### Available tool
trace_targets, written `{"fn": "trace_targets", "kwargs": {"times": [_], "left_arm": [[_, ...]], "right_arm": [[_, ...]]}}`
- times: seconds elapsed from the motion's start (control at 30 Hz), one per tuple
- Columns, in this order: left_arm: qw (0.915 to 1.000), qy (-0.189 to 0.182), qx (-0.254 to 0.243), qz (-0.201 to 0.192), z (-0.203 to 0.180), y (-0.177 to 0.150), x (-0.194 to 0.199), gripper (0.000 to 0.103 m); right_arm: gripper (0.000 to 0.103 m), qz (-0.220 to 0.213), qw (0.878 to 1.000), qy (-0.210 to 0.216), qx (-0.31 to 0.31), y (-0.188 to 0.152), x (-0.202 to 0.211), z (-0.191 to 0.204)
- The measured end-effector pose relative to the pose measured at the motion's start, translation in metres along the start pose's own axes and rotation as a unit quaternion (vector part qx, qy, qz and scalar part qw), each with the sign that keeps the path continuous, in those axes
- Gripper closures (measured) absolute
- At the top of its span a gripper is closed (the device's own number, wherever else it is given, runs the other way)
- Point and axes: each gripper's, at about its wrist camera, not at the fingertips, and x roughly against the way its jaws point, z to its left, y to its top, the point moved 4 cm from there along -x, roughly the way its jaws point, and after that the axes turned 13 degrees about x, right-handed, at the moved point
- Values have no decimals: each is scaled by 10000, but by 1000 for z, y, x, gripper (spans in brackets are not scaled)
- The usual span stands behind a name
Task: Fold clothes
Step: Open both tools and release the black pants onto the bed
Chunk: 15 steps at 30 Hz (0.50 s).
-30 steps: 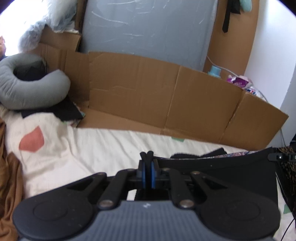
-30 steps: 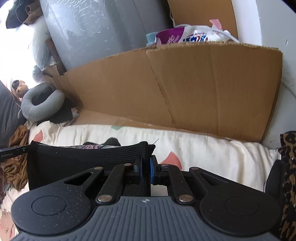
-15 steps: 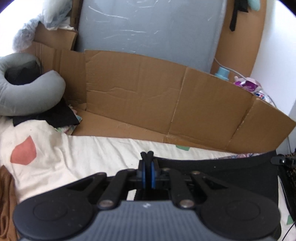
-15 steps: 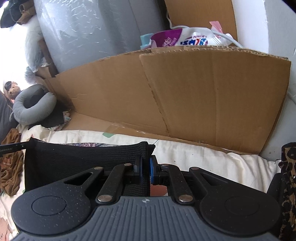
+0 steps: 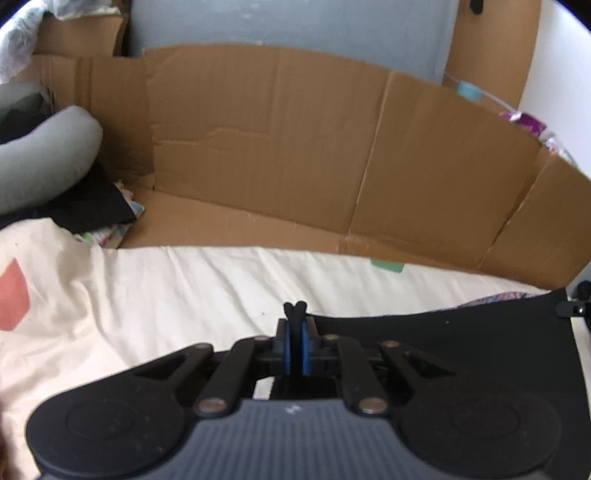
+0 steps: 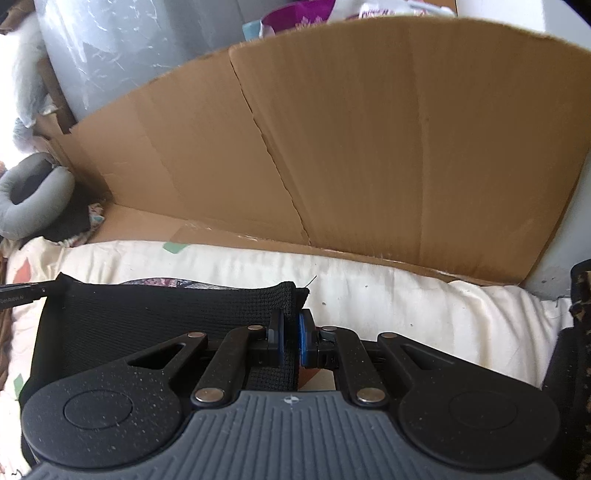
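While the left tongs (image 5: pixel 294 308) are pressing their two blue pads together on one corner of the black garment (image 5: pixel 461 339), the right tongs (image 6: pixel 291 328) are clamping the opposite corner of the black garment (image 6: pixel 147 317) between their pads. Both tongs are closed on the cloth, and the knitted fabric is running stretched between them, so each wrist view is showing the other tool at the far end of the taut edge. The garment is hanging just above the bed sheet (image 5: pixel 166 295) — a cream sheet with salmon and green shapes printed on it. Under the upper edge of the black cloth a patterned fabric (image 6: pixel 162 282) is showing a little; I cannot tell whether it belongs to the same garment.

Behind the bed a long sheet of brown cardboard (image 5: pixel 277 147) is standing, folded in panels, and its lower flap is lying on the bed's far edge. A grey neck pillow (image 5: pixel 40 155) is lying at the left end, on top of some dark cloth. Behind the cardboard a large grey panel (image 5: pixel 295 22) is leaning — and at the right a purple package (image 6: pixel 295 11) is looking over the cardboard's upper edge.
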Motion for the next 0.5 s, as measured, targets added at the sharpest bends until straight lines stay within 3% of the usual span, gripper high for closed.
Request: {"fn": "trace_targets", "kwargs": {"times": [0.13,0.27,0.3,0.33,0.37,0.4,0.5], "left_arm": [[9998,37,-86,195,-2,-7,-18,96],[9995,203,-7,236,-3,-9,-21,84],[9997,201,88,145,-3,-7,-15,80],[9996,186,194,55,-3,-6,-9,68],[9994,166,288,-39,-3,-4,-2,54],[9994,130,313,-105,-7,-3,4,49],[9990,9,338,-280,-19,1,23,41]], "right_arm": [[97,139,9999,-8,-29,-5,-15,-1],[90,244,9997,-79,7,-8,-21,-1],[85,208,9996,-162,83,-7,-18,-1],[82,162,9995,-219,187,-5,-15,0],[69,119,9994,-226,230,-3,-11,-1],[63,58,9995,-228,210,-1,-7,-2],[63,-178,9994,-199,223,4,4,0]]}}
